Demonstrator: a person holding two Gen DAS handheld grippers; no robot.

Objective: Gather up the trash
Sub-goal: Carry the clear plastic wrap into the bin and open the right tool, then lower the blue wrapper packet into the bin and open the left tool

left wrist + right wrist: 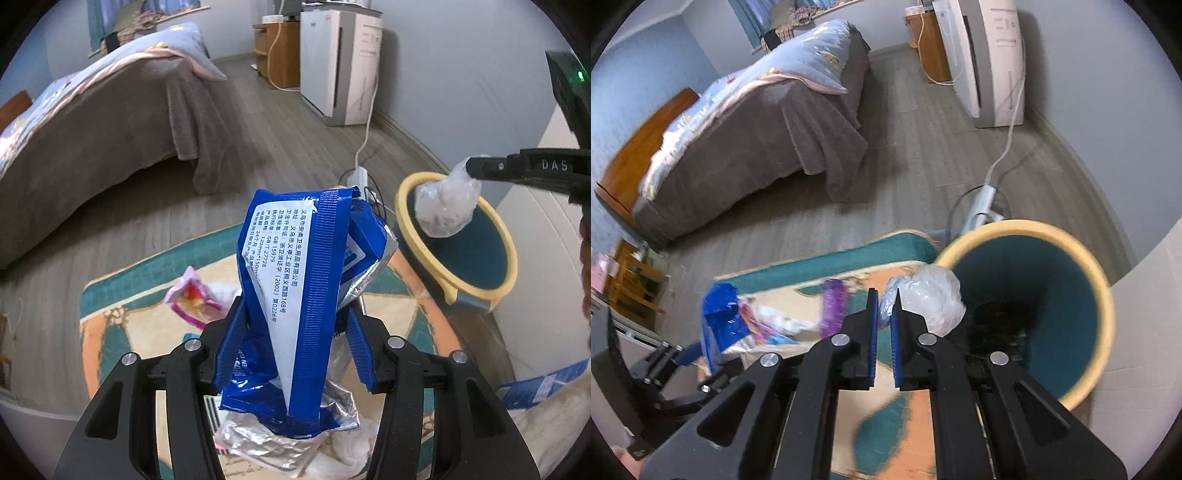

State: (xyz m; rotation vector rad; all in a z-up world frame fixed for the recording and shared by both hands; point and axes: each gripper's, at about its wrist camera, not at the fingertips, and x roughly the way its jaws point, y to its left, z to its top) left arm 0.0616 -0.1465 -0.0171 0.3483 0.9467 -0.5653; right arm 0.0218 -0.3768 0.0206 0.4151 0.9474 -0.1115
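My left gripper (295, 314) is shut on a crumpled blue packet (295, 258) with a white printed label and a silver lining, held up above the rug. My right gripper (885, 299) is shut on a wad of clear plastic (931, 295), which hangs at the near rim of a teal bin with a yellow rim (1015, 225). In the left wrist view the right gripper (471, 166) holds the plastic wad (447, 206) over the bin's (509, 251) mouth. The right wrist view shows the left gripper (665, 354) and its blue packet (720, 317) at lower left.
A patterned teal and orange rug (122, 321) carries a pink wrapper (192, 299), a purple wrapper (833, 306) and white tissue (786, 321). A bed (757, 147) stands at left, a white appliance (990, 62) at the back wall, and a power strip with cables (982, 203) lies behind the bin.
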